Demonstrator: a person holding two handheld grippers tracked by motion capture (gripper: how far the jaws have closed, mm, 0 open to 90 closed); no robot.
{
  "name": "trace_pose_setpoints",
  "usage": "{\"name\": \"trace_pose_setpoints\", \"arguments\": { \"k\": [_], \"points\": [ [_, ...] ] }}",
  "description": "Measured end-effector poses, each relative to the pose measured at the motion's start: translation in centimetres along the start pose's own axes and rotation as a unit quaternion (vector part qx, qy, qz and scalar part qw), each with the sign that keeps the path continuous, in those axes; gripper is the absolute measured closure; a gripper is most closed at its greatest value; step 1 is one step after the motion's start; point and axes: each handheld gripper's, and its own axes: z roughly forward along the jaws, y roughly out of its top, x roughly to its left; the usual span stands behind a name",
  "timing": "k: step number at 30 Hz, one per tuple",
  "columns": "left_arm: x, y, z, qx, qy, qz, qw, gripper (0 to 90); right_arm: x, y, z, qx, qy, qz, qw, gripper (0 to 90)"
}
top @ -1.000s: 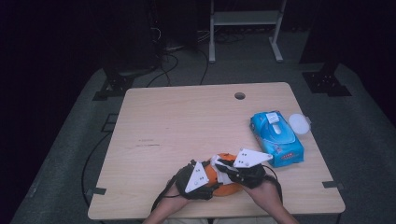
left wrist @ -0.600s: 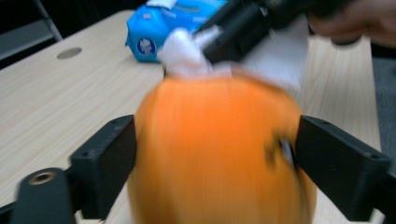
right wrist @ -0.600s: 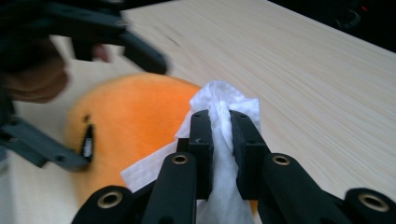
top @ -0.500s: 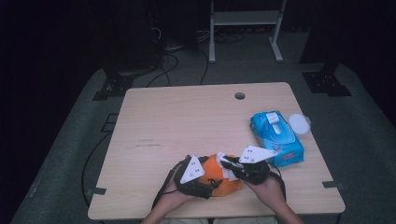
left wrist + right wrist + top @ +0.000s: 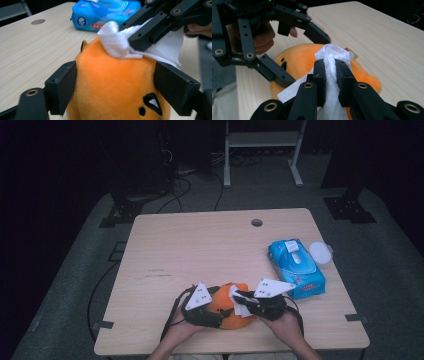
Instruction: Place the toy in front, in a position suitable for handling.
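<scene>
An orange plush toy (image 5: 226, 314) with a small black face (image 5: 150, 103) lies near the table's front edge. My left gripper (image 5: 219, 319) straddles it from the left. Its jaws have just been closing, and both pads (image 5: 62, 87) press the toy's sides. My right gripper (image 5: 330, 65) comes in from the right, shut on a crumpled white wipe (image 5: 329, 53). It holds the wipe (image 5: 115, 42) against the top of the toy (image 5: 297, 57).
A blue pack of wet wipes (image 5: 296, 267) lies at the table's right edge, just beyond my right hand. A round white lid (image 5: 320, 252) sits beside the pack. A small cable hole (image 5: 256, 222) is at the far side of the table (image 5: 200, 250).
My left gripper has shifted slightly left on the plush, so more of its orange top shows between the grippers. The right gripper stays on the toy with the wipe.
</scene>
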Motion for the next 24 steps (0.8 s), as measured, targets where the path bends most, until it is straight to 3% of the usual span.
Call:
{"name": "trace_pose_setpoints", "arguments": {
  "k": [2, 5, 9, 12, 16, 19, 24],
  "points": [
    [0.2, -0.3, 0.0, 0.006, 0.006, -0.008, 0.9999, 26.8, -0.2, 0.0, 0.2, 0.007, -0.009, -0.004, 0.9999, 79.5],
    [0.6, -0.6, 0.0, 0.013, 0.018, -0.014, 0.9996, 31.0, -1.6, -0.6, -0.2, 0.011, -0.023, 0.021, 0.9995, 79.5],
    [1.6, -1.0, -0.2, 0.017, 0.021, -0.038, 0.9989, 31.9, -3.1, -1.8, -0.6, 0.025, -0.041, 0.047, 0.9977, 79.6],
    [1.8, -1.0, -0.4, 0.012, 0.017, -0.039, 0.999, 31.3, -2.9, -1.8, -0.7, 0.019, -0.037, 0.051, 0.9979, 79.5],
    [1.3, 0.0, -0.8, -0.028, 0.012, -0.018, 0.9994, 21.5, -1.4, -1.0, -0.3, 0.008, -0.027, 0.025, 0.9993, 79.5],
    [1.0, -0.2, -0.4, -0.008, 0.02, -0.004, 0.9998, 28.1, -1.0, -0.6, -0.1, 0.004, -0.023, 0.015, 0.9996, 79.5],
    [1.9, -0.9, -0.4, 0.0, 0.027, -0.03, 0.9992, 33.5, -2.2, -1.4, -0.2, 0.018, -0.029, 0.039, 0.9986, 79.5]
  ]
}}
